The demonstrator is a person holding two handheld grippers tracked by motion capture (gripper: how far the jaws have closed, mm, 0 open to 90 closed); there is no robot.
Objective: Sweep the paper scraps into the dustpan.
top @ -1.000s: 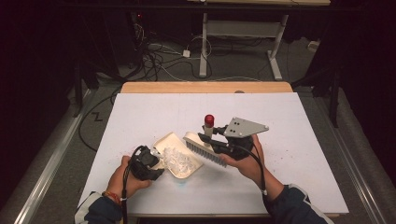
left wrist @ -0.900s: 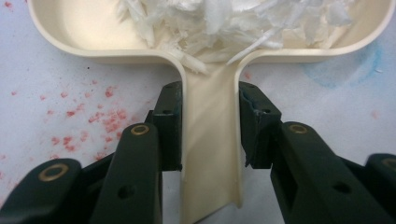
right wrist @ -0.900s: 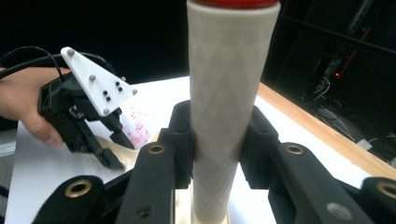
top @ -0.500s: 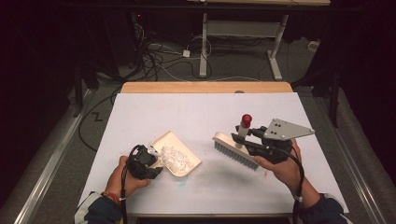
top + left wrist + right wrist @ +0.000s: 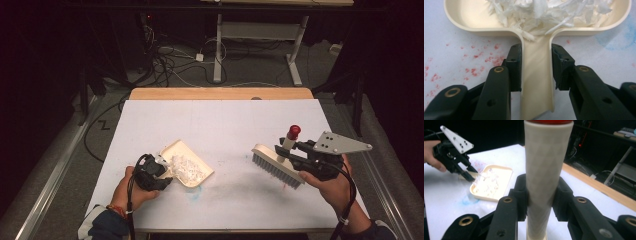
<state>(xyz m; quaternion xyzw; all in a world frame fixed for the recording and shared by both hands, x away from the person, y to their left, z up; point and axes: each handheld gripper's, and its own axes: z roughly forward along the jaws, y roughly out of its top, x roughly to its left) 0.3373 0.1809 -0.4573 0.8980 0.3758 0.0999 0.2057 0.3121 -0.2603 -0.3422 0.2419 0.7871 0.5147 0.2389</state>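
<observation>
On the white table [image 5: 150, 125], near its front left, sits our cream dustpan [image 5: 192, 152], loaded with a heap of white shredded scraps [image 5: 186, 167]. We hold its handle [image 5: 537, 75] pinched between the jaws of the left gripper [image 5: 162, 175]; the left gripper view shows both black pads pressed against the handle's sides, with scraps spilling toward the neck of the pan.

A second ago our brush [image 5: 277, 167] lay right against the pan's open edge. Now it is well apart from the pan, over the right side of the table, bristles pointing down and toward us. The right gripper [image 5: 300, 152] is clamped on its upright, red-capped handle [image 5: 546, 170], pads tight on both sides. The dustpan has not shifted.

We judge that the sweeping stroke is finished and the brush is being carried away to be set down, which leaves the filled pan to lift and empty.

Faint red specks [image 5: 486, 56] and a blue smudge [image 5: 192, 192] mark the table near the pan. We can read no brand, label or writing anywhere.
</observation>
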